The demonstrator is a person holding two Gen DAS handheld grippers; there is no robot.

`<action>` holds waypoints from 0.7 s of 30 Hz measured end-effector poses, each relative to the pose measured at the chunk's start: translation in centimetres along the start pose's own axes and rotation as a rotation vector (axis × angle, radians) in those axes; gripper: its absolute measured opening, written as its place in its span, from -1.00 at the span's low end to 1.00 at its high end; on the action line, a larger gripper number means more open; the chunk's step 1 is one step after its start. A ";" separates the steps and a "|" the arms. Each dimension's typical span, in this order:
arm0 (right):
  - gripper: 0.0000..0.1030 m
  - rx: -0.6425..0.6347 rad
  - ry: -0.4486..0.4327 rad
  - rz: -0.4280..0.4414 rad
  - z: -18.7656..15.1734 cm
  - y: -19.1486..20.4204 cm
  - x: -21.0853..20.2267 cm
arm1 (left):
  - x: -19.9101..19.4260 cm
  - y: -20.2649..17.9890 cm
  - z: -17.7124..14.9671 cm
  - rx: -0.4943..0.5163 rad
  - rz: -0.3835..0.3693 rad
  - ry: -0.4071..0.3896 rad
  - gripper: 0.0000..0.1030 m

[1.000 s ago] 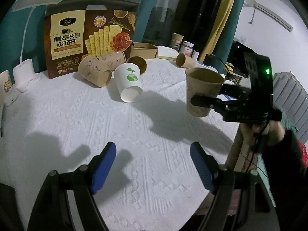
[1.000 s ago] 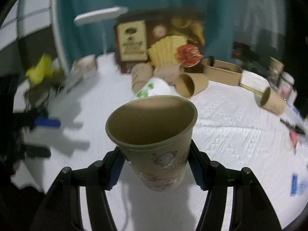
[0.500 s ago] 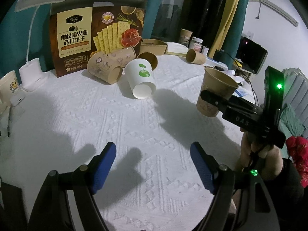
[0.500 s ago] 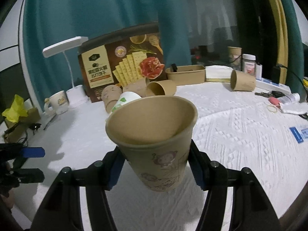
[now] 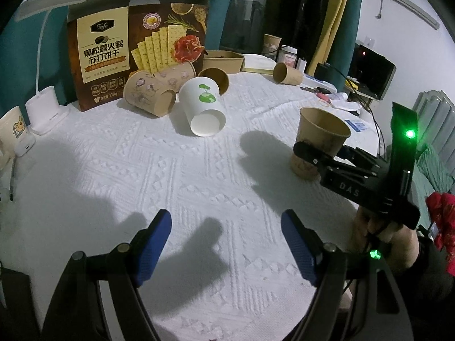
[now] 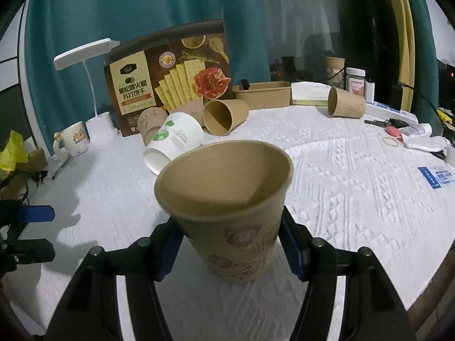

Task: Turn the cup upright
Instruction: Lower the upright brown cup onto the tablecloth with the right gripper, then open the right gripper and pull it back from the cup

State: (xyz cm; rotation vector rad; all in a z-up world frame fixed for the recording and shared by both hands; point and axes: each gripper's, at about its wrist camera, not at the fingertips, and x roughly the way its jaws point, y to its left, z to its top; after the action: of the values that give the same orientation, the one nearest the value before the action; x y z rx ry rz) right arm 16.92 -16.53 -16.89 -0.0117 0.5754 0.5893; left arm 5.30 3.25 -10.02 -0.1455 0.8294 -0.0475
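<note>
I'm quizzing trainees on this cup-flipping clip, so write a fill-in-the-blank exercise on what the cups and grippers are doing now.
1. The right gripper is shut on a brown paper cup whose mouth faces ____.
2. The left gripper is open and holds ____.
3. The white cup with the green logo lies on its ____.
4. Behind the lying cups stands a ____ box.

Missing words: up; nothing; side; cracker

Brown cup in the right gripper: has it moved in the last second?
Yes. The brown cup has come down onto the tablecloth, lower against the fallen white cup.
</note>
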 end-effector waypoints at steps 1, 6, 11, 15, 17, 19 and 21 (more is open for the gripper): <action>0.18 0.004 0.004 0.000 -0.1 -0.1 0.0 | 0.0 0.0 0.0 0.002 0.002 0.000 0.55; 0.33 0.016 0.034 0.007 -1.1 0.0 -0.2 | -0.3 -0.2 -0.1 0.010 0.003 -0.001 0.55; 0.33 0.017 0.044 0.005 -2.0 0.2 -1.0 | -0.7 -0.6 -0.4 0.019 0.001 -0.004 0.56; 0.33 0.027 0.056 0.004 -2.9 0.3 -1.8 | -1.2 -1.0 -0.7 0.027 0.002 -0.010 0.56; 0.33 0.032 0.065 0.000 -3.3 0.3 -2.3 | -1.4 -1.2 -1.0 0.029 0.004 -0.012 0.56; 0.33 0.040 0.070 -0.005 -3.9 0.2 -3.0 | -1.6 -1.4 -1.2 0.034 0.007 -0.015 0.56; 0.33 0.046 0.073 -0.012 -4.4 0.2 -3.8 | -1.9 -1.6 -1.5 0.041 0.010 -0.016 0.56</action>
State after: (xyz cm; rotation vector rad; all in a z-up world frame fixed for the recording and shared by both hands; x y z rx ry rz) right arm 12.02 -19.12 -18.64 0.0070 0.6591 0.5660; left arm 2.92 1.69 -9.42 -0.1032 0.8124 -0.0539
